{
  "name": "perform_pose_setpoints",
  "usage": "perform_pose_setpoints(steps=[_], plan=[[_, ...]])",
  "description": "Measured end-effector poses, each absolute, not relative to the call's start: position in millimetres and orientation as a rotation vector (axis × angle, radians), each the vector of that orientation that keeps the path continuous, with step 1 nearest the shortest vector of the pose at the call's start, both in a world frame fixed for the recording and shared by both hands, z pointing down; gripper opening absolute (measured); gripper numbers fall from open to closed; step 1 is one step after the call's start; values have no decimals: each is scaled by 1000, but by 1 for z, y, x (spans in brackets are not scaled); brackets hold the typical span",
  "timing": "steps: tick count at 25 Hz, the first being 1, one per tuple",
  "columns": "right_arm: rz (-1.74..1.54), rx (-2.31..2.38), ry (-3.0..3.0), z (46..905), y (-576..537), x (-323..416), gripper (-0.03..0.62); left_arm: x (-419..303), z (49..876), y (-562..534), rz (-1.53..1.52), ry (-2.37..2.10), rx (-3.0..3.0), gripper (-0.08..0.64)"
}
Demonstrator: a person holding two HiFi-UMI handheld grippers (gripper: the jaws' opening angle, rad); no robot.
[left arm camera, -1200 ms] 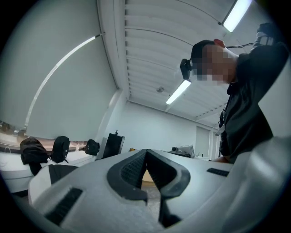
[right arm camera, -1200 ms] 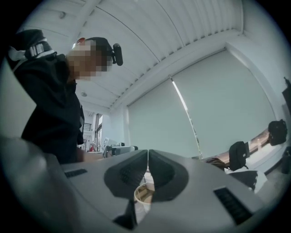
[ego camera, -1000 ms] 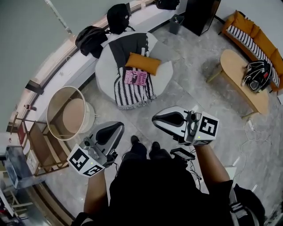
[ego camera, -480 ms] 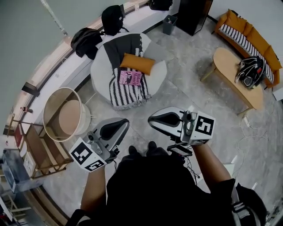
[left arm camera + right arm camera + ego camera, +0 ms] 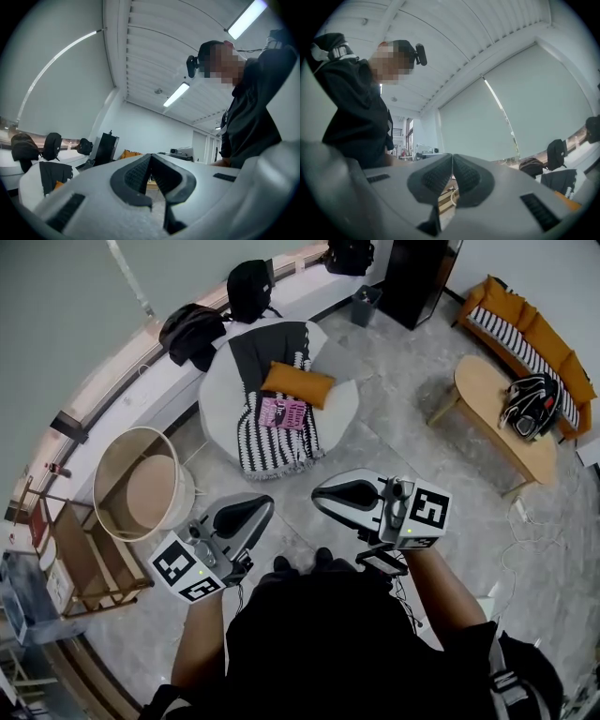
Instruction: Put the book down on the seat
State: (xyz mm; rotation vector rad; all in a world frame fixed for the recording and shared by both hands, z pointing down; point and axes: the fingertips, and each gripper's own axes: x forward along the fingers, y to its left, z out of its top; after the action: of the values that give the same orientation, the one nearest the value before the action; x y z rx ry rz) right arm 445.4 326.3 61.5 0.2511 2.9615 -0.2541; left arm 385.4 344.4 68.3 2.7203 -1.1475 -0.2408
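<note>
A pink book (image 5: pixel 284 412) lies flat on the striped black-and-white blanket (image 5: pixel 274 432) draped over the round white seat (image 5: pixel 339 405), just below an orange cushion (image 5: pixel 297 384). My left gripper (image 5: pixel 262 505) hovers over the floor well short of the seat, shut and holding nothing. My right gripper (image 5: pixel 320 495) is beside it, pointing left, also shut and holding nothing. In the left gripper view the pads (image 5: pixel 140 171) meet, and the seat (image 5: pixel 33 180) shows at far left. In the right gripper view the pads (image 5: pixel 464 174) touch as well.
A round pale basket table (image 5: pixel 141 486) and a wooden shelf (image 5: pixel 84 563) stand at left. Black backpacks (image 5: pixel 192 329) sit on the window ledge. A wooden coffee table (image 5: pixel 492 418) bearing a helmet-like bundle (image 5: pixel 532 404), an orange sofa (image 5: pixel 539 329) and floor cables (image 5: pixel 525 521) are at right.
The head view has swayed slightly. Both grippers stay shut and almost in place. The book has not moved on the seat.
</note>
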Motion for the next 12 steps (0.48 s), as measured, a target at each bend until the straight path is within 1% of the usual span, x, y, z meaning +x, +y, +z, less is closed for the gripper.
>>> perform_pose_setpoints(steps=[12], plan=[[-221,246,2959,63,325,447,31,382,83,348,-239,-1141,2688,25]])
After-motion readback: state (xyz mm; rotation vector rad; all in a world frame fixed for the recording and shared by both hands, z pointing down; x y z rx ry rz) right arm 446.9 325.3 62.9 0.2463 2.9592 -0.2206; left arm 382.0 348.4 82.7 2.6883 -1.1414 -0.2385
